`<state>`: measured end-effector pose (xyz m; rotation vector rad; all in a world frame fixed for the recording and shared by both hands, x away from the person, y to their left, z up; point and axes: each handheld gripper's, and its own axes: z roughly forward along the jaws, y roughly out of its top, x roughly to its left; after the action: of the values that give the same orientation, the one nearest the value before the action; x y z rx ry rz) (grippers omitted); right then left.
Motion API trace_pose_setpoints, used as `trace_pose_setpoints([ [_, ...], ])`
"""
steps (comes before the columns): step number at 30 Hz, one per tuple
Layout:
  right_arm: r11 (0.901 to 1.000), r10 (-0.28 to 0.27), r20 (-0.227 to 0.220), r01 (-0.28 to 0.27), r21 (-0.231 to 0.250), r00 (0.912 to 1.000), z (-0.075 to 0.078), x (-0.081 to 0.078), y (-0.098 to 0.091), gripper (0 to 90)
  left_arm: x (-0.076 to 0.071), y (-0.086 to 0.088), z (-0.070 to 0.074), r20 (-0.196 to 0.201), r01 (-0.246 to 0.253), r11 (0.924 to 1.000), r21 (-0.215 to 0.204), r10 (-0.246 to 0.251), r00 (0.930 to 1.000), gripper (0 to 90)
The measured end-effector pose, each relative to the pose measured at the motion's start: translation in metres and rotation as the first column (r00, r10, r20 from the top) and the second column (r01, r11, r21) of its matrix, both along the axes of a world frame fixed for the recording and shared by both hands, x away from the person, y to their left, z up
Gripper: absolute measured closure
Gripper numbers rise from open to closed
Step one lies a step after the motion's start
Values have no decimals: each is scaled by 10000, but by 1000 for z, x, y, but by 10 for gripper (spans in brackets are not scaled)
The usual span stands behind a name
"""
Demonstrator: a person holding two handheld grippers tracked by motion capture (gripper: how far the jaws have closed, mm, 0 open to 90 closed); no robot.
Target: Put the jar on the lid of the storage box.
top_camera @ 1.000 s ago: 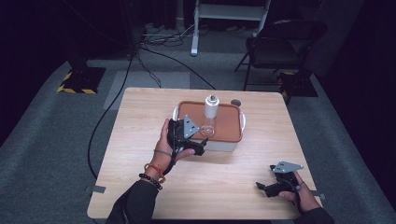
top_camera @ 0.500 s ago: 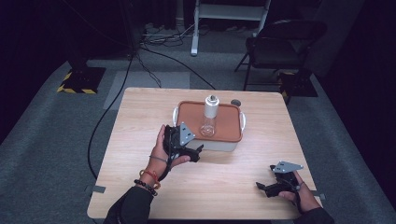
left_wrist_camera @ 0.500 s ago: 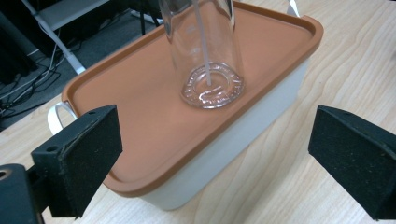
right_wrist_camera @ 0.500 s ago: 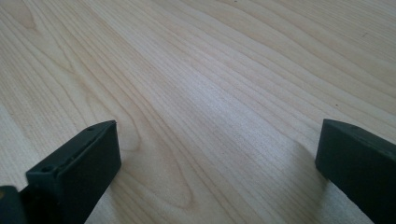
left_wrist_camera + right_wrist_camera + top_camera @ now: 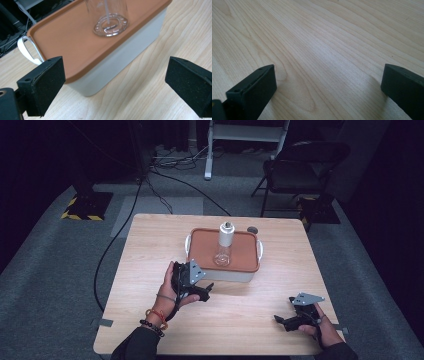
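A white box (image 5: 235,274) with a terracotta lid (image 5: 200,247) stands mid-table. On the lid stands an upright clear glass bottle (image 5: 225,247) with a metal cap. My left gripper (image 5: 206,291) is open just in front of the box's near left corner, empty. In the left gripper view the wide-apart jaws of that gripper (image 5: 115,82) frame the box wall (image 5: 120,62), the lid (image 5: 70,37) and the bottle's base (image 5: 110,25). My right gripper (image 5: 280,320) rests open near the table's front right edge. In the right gripper view its jaws (image 5: 328,85) hold nothing over bare wood.
A small dark round object (image 5: 252,229) lies on the table behind the box. The box has white handles (image 5: 27,50) at its ends. Beyond the table are a black chair (image 5: 295,170), floor cables (image 5: 165,175) and a white stand (image 5: 250,135).
My left gripper has drawn back from the bottle and box toward the near side of the table. The right gripper has stayed put.
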<state>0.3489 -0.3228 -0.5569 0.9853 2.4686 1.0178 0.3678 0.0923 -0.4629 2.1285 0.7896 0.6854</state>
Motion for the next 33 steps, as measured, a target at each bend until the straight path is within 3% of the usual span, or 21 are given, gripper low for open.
trace_pose_setpoints([
  [10, 10000, 1, 1, -1, -1, 10000, 0, 0, 0, 0, -10, 12, -14, -198, -57, 9988, 493, 67, 9998, 27],
  [33, 10000, 1, 2, -1, -2, 10000, 0, 0, 0, 0, -29, 44, -42, -730, -431, 9952, 884, 497, 9961, 27],
])
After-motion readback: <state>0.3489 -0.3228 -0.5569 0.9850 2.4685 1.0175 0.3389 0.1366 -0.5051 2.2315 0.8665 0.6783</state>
